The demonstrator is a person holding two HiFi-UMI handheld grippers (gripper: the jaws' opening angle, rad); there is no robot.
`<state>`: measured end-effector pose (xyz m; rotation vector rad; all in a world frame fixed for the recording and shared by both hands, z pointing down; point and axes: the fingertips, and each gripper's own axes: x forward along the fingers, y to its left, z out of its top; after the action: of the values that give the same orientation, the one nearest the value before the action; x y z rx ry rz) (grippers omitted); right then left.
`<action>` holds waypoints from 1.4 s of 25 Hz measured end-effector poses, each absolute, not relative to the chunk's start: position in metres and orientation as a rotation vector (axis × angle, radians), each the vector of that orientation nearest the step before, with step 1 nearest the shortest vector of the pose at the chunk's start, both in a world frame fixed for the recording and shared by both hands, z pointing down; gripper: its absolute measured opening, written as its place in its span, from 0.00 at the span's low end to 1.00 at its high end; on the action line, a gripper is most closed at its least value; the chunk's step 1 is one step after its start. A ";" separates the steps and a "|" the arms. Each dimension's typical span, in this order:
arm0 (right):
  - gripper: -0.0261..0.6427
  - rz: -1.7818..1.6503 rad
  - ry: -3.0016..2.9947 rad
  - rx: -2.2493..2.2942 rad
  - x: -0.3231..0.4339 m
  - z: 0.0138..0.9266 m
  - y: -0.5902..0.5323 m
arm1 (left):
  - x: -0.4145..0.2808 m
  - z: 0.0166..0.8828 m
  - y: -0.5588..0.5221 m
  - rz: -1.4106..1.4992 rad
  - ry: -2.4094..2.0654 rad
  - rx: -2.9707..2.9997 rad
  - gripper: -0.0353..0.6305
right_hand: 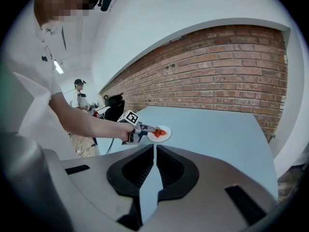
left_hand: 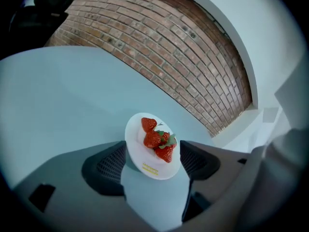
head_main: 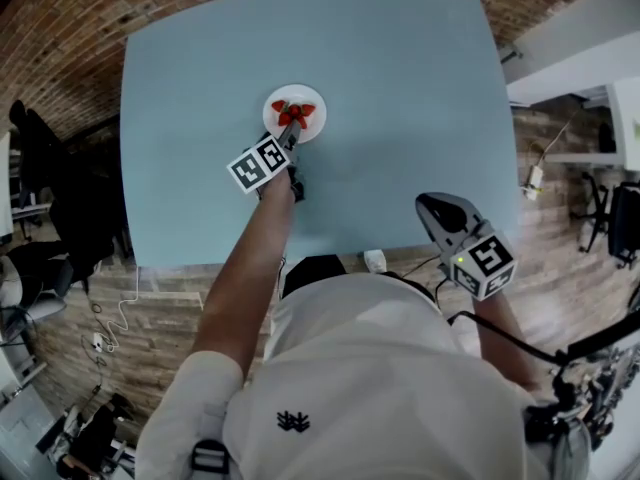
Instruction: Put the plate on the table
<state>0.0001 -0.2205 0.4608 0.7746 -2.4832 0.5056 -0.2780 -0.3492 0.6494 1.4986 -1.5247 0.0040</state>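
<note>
plate (head_main: 295, 114) lies flat on the blue table (head_main: 420, 88), left of centre | carries strawberries (left_hand: 157, 140) | its near rim sits between the jaws of the left gripper (left_hand: 152, 167), spread wide, pads off it; plate dead ahead | right gripper (right_hand: 154, 151) closed, empty, well apart

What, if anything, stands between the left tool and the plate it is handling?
Nothing visible does. The plate, carrying strawberries, sits between the open jaws of the left tool, whose pads do not press on it. It appears to rest already on the blue table.
</note>
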 end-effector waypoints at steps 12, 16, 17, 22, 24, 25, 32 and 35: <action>0.07 0.455 -2.542 0.754 0.041 0.451 -0.186 | -0.274 0.613 -0.314 0.141 -1.691 1.692 0.58; 0.07 0.445 -2.581 0.715 0.049 0.447 -0.171 | -0.252 0.579 -0.289 0.218 -1.696 1.800 0.58; 0.07 0.443 -2.588 0.704 0.053 0.447 -0.169 | -0.245 0.570 -0.283 0.240 -1.700 1.821 0.58; 0.07 0.428 -2.638 0.640 0.066 0.449 -0.146 | -0.214 0.534 -0.241 0.367 -1.720 1.903 0.58; 0.07 0.402 -2.653 0.594 0.072 0.446 -0.147 | -0.200 0.523 -0.230 0.390 -1.731 1.907 0.58; 0.07 0.392 -2.662 0.575 0.075 0.444 -0.147 | -0.193 0.517 -0.224 0.397 -1.739 1.911 0.58; 0.07 0.325 -2.702 0.466 0.093 0.440 -0.127 | -0.140 0.472 -0.164 0.405 -1.749 1.988 0.58; 0.07 0.302 -2.720 0.442 0.097 0.439 -0.108 | -0.117 0.452 -0.129 0.413 -1.746 2.071 0.58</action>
<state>0.0973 -0.1083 0.4387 0.4423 -2.7198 0.3018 -0.1173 -0.1292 0.4524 2.0712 -1.7459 0.4132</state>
